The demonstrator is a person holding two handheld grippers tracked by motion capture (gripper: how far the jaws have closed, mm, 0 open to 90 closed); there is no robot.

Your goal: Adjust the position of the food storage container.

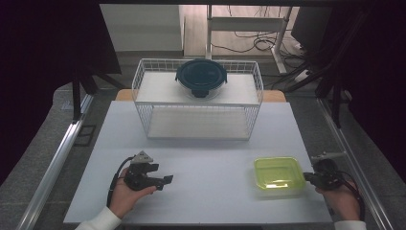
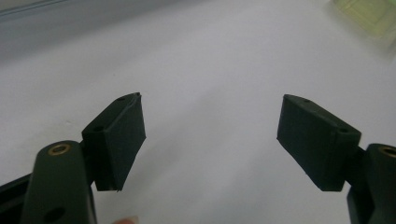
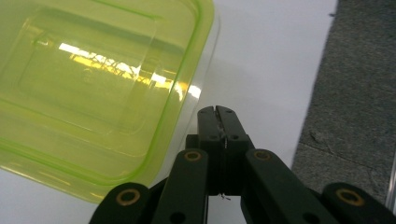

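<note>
**A:** Start with the big picture. The table (image 1: 201, 158) carries a white wire basket (image 1: 197, 98) on its far side, well ahead of both your hands, with a dark round lidded container (image 1: 201, 76) sitting on the basket's upper shelf. Which of your hands is closer to the thing you're working on?

**B:** Your right one, clearly. The yellow-green plastic container (image 1: 279, 175) sits just beside your right hand-held gripper (image 1: 309, 178), on the side towards your left hand. In the right gripper view the container (image 3: 93, 93) lies ahead and to the left of the jaws, its corner close to the tips, though I can't tell if they touch it.

**A:** And that hand-held gripper's state?

**B:** Its jaws are pressed together with nothing between them. You'd need to spread them before taking the container's near rim.

**A:** The other hand?

**B:** Your left hand-held gripper (image 1: 165, 180) is well apart from the container, pointing across the table towards it. Its jaws stand wide apart and empty over bare table; the left gripper view catches a blurred edge of the container (image 2: 369, 14) far ahead, up and to the right.

**A:** Any long axis to mind?

**B:** Hardly; the container looks roughly square.
</note>
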